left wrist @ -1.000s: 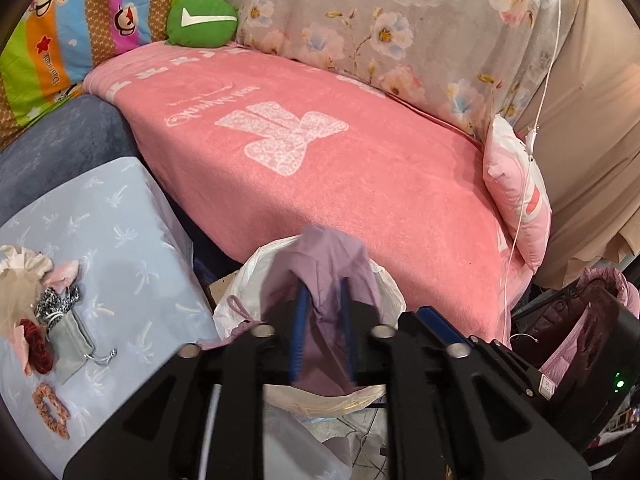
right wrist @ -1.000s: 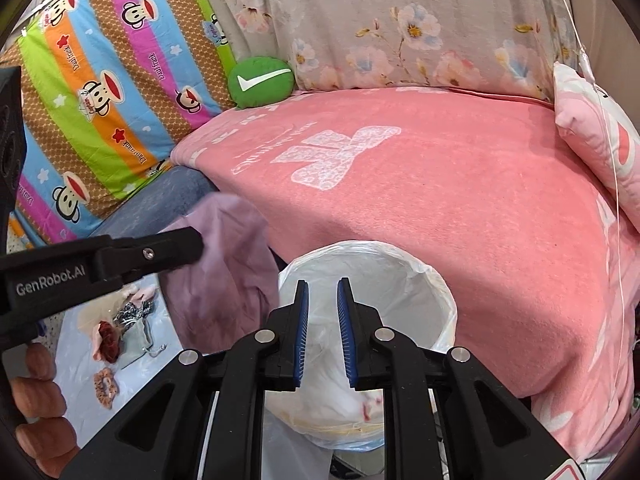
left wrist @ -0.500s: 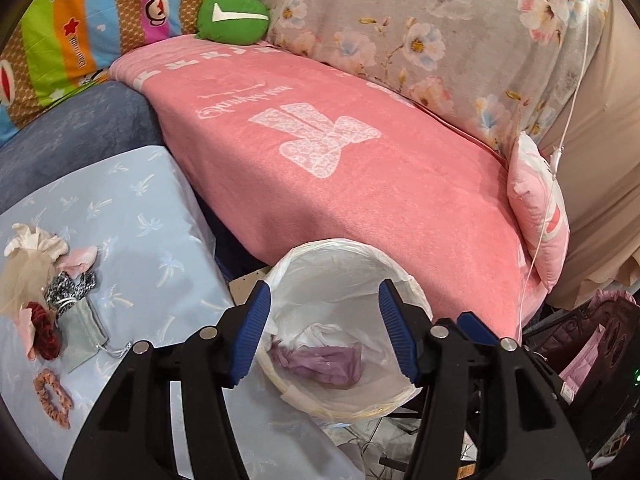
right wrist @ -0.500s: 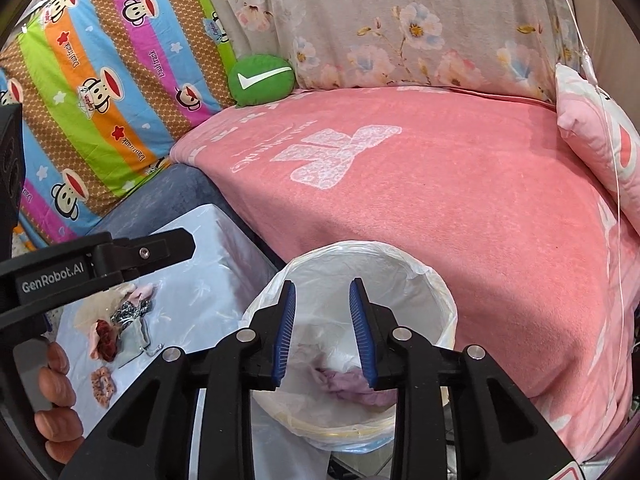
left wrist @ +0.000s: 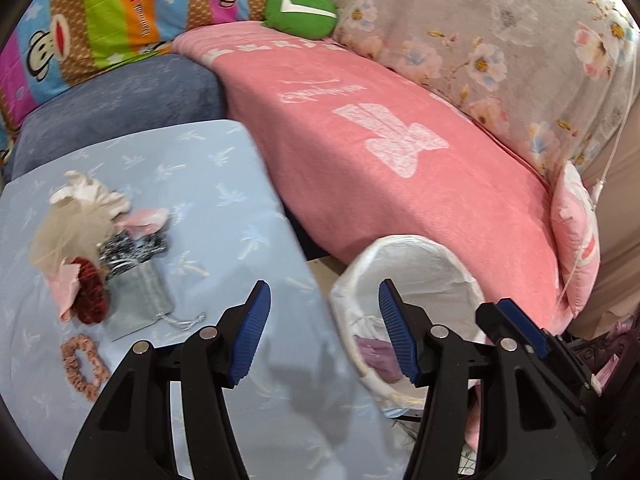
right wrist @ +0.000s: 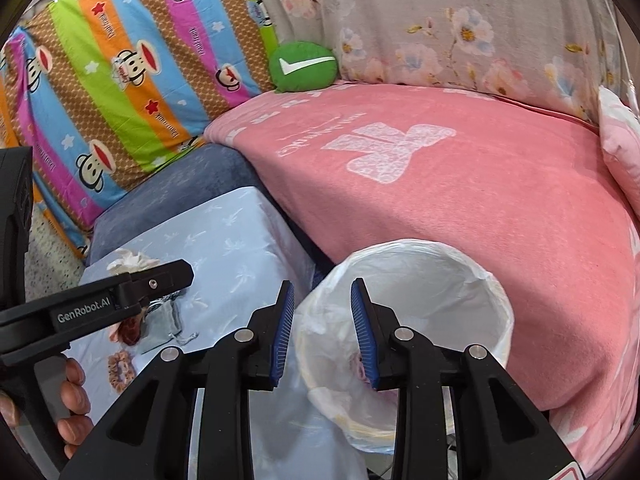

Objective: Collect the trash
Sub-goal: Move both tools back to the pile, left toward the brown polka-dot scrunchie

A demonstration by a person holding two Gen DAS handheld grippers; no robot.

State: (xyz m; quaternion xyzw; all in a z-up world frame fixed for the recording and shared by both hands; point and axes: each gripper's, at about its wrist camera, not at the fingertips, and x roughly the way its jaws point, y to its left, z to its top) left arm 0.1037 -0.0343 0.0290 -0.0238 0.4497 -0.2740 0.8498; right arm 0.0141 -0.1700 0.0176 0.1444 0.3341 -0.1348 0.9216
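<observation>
While purple scrap [left wrist: 376, 354] already lies in white-lined bin [left wrist: 416, 248] at lower centre, small pile [left wrist: 100, 248] and pink scrunchie [left wrist: 82, 364] on blue-clothed table [left wrist: 224, 208], left of frame, remain. Left gripper [left wrist: 324, 332] wide, empty, jaws just opened. Right gripper [right wrist: 322, 332] partly open, empty, jaws just opening, over bin rim.

Left wrist camera sits on left gripper [left wrist: 324, 330], looks forward and down along fingers, close over light blue table [left wrist: 224, 200]; white-lined bin [left wrist: 416, 264] to right; right wrist camera sits on right gripper [right wrist: 322, 330], looks forward and down, close over same bin [right wrist: 432, 276]; both views share table, bin, pink blanket [left wrist: 400, 152], green cushion [right wrist: 303, 65]; right view also sees left gripper from side.
</observation>
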